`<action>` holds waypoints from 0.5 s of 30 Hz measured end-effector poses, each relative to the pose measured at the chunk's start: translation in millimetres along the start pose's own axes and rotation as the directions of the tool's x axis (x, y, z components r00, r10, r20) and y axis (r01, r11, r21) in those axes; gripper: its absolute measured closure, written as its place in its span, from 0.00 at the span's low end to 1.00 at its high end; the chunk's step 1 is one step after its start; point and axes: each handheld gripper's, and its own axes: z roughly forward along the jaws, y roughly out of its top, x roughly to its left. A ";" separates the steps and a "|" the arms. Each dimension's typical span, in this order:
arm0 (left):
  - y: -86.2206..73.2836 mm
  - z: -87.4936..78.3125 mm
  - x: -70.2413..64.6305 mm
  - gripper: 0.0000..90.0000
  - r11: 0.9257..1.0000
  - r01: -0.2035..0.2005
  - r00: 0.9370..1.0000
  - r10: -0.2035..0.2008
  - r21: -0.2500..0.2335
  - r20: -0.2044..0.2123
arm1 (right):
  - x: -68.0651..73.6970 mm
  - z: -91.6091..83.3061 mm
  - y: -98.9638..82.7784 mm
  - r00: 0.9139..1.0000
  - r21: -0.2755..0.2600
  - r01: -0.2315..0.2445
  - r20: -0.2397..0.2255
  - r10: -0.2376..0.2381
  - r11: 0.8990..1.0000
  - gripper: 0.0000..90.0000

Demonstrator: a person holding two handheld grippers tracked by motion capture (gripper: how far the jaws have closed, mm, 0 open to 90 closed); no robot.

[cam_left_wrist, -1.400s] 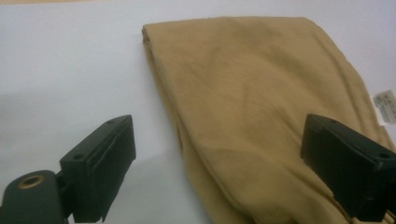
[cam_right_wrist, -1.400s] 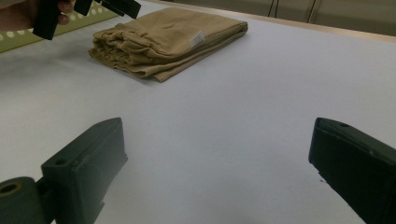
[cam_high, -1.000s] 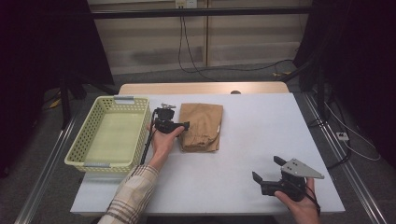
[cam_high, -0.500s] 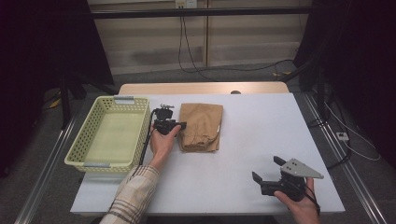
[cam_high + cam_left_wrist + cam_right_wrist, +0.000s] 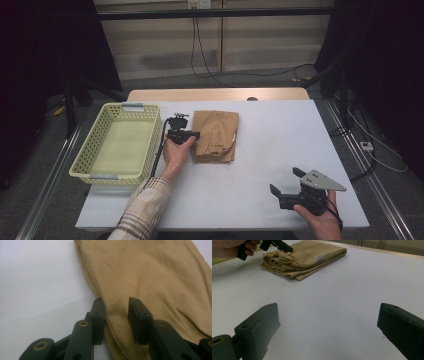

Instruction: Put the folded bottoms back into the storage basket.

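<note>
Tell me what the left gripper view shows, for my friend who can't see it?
The left gripper has just been closing its two black jaws on the edge of a folded tan cloth, with a ridge of fabric between them. The cloth lies on a white table, which shows bare beside it.

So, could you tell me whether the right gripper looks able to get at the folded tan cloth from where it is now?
Probably yes. The right gripper stands open near the table's front edge, with bare tabletop between it and the tan cloth. The left gripper, jaws just closing, already has the cloth's left edge between them.
</note>
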 end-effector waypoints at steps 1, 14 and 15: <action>0.1 0.2 0.0 0.79 1.000 -0.004 1.000 0.004 0.000 -0.004 | 0.0 0.0 0.0 1.000 0.000 0.000 0.000 0.000 1.000 0.05; -0.5 1.2 -0.5 0.94 1.000 -0.010 0.999 0.011 -0.016 0.040 | -0.5 -0.1 -0.1 1.000 0.001 0.001 0.001 -0.001 1.000 0.05; -0.5 0.9 0.4 0.94 1.000 -0.009 0.999 0.010 -0.019 0.046 | -0.4 0.0 -0.1 1.000 0.000 0.001 0.002 -0.001 1.000 0.05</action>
